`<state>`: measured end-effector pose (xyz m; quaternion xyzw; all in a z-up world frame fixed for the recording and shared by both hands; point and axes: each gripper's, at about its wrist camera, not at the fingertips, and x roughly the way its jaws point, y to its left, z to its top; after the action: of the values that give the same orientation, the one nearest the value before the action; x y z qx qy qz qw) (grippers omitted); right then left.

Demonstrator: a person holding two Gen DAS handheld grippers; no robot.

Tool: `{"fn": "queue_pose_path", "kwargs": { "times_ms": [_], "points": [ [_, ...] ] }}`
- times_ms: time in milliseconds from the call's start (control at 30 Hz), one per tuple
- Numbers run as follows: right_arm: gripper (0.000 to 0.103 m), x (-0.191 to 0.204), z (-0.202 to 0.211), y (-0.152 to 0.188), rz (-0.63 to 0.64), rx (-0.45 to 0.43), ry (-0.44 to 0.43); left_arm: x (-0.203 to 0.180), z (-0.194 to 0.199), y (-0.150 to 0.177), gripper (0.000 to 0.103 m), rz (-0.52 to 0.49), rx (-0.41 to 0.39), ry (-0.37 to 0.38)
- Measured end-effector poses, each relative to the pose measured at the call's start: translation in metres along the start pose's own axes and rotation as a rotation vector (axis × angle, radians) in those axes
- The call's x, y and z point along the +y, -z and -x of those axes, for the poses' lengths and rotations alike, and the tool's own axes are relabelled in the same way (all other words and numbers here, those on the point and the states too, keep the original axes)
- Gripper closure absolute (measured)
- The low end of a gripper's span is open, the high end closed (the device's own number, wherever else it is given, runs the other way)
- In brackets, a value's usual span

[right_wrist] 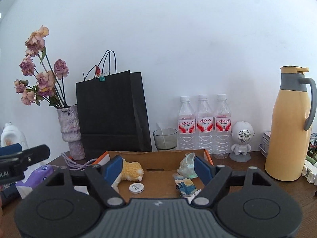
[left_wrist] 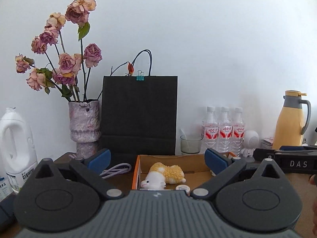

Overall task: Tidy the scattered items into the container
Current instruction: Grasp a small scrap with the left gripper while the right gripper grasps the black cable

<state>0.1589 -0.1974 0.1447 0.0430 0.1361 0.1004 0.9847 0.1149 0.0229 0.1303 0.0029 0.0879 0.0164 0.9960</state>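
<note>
An open cardboard box [left_wrist: 136, 168] [right_wrist: 158, 154] with orange edges sits on the wooden table. Inside lie a yellow and white plush toy [left_wrist: 164, 175] [right_wrist: 131, 171], a small round white tin [right_wrist: 136, 187] [left_wrist: 182, 188], a crumpled pale green bag [right_wrist: 187, 165] and a blue and yellow packet [right_wrist: 185, 186]. My left gripper [left_wrist: 157, 158] is open and empty above the box's left part. My right gripper [right_wrist: 158, 167] is open and empty above the box. A lilac cable [left_wrist: 116, 169] [right_wrist: 79, 163] lies on the table left of the box.
Behind the box stand a black paper bag [left_wrist: 138, 113], a vase of dried roses [left_wrist: 84, 127], a glass cup [right_wrist: 165, 138], three water bottles [right_wrist: 204, 123], a white robot speaker [right_wrist: 241, 140] and a yellow thermos [right_wrist: 290, 127]. A white jug [left_wrist: 15, 148] and a purple tissue pack [right_wrist: 37, 176] are at left.
</note>
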Motion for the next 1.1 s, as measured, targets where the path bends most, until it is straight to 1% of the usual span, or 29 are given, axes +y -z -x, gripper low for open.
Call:
{"fn": "queue_pose_path", "kwargs": {
  "times_ms": [67, 133, 200, 233, 300, 333, 400, 467, 533, 567, 600, 667, 700, 733, 767, 800, 833, 933, 1000, 1033, 1067, 1100],
  "points": [
    [0.025, 0.003, 0.015, 0.004, -0.005, 0.005, 0.019, 0.0, 0.013, 0.004, 0.0, -0.021, 0.014, -0.014],
    [0.025, 0.004, 0.038, 0.014, -0.009, 0.011, 0.039, 0.004, 0.035, 0.014, 0.0, -0.03, 0.054, -0.023],
    [0.024, 0.005, 0.068, 0.029, -0.007, 0.014, 0.058, 0.008, 0.064, 0.029, 0.0, -0.013, 0.092, -0.015],
    [0.024, 0.005, 0.084, 0.038, -0.017, 0.02, 0.056, 0.011, 0.083, 0.041, 0.0, 0.005, 0.1, 0.001],
    [0.024, 0.003, 0.112, 0.057, -0.034, 0.048, 0.039, 0.015, 0.113, 0.063, 0.0, 0.03, 0.133, 0.011],
    [0.024, 0.003, 0.123, 0.067, -0.05, 0.066, 0.045, 0.016, 0.124, 0.073, 0.0, 0.031, 0.15, 0.024],
    [0.024, 0.005, 0.137, 0.082, -0.07, 0.098, 0.04, 0.017, 0.135, 0.086, 0.0, 0.015, 0.203, 0.026],
    [0.024, 0.009, 0.138, 0.093, -0.056, 0.135, 0.021, 0.018, 0.136, 0.09, 0.0, -0.002, 0.215, 0.054],
    [0.026, 0.016, 0.124, 0.095, 0.002, 0.161, 0.017, 0.022, 0.12, 0.088, 0.004, -0.007, 0.222, 0.063],
    [0.026, 0.018, 0.115, 0.096, 0.013, 0.171, 0.03, 0.023, 0.105, 0.086, 0.012, -0.008, 0.237, 0.05],
    [0.026, 0.018, 0.106, 0.096, 0.013, 0.179, 0.038, 0.024, 0.092, 0.084, 0.022, -0.005, 0.244, 0.048],
    [0.03, 0.015, 0.085, 0.096, 0.004, 0.207, 0.037, 0.028, 0.054, 0.083, 0.038, 0.017, 0.257, 0.074],
    [0.033, 0.013, 0.075, 0.096, 0.006, 0.222, 0.031, 0.028, 0.032, 0.083, 0.053, 0.034, 0.289, 0.069],
    [0.035, 0.011, 0.065, 0.097, 0.013, 0.236, 0.028, 0.03, 0.009, 0.083, 0.059, 0.049, 0.33, 0.076],
    [0.037, 0.01, 0.058, 0.098, 0.022, 0.249, 0.032, 0.031, -0.013, 0.084, 0.061, 0.055, 0.361, 0.087],
    [0.041, 0.009, 0.048, 0.099, 0.034, 0.271, 0.035, 0.032, -0.033, 0.086, 0.063, 0.056, 0.38, 0.075],
    [0.042, 0.008, 0.041, 0.099, 0.041, 0.291, 0.033, 0.032, -0.051, 0.088, 0.063, 0.05, 0.394, 0.064],
    [0.042, 0.004, 0.028, 0.102, 0.048, 0.314, 0.018, 0.031, -0.093, 0.095, 0.061, 0.059, 0.462, 0.081],
    [0.042, 0.003, 0.021, 0.105, 0.053, 0.329, 0.019, 0.026, -0.112, 0.1, 0.056, 0.028, 0.494, 0.045],
    [0.042, 0.003, 0.019, 0.106, 0.056, 0.332, 0.016, 0.023, -0.118, 0.102, 0.045, 0.012, 0.5, 0.031],
    [0.042, 0.003, 0.017, 0.107, 0.057, 0.337, 0.013, 0.02, -0.123, 0.104, 0.038, 0.002, 0.501, 0.029],
    [0.042, 0.003, 0.016, 0.108, 0.057, 0.343, 0.013, 0.018, -0.125, 0.106, 0.033, -0.012, 0.498, 0.029]
  ]
}}
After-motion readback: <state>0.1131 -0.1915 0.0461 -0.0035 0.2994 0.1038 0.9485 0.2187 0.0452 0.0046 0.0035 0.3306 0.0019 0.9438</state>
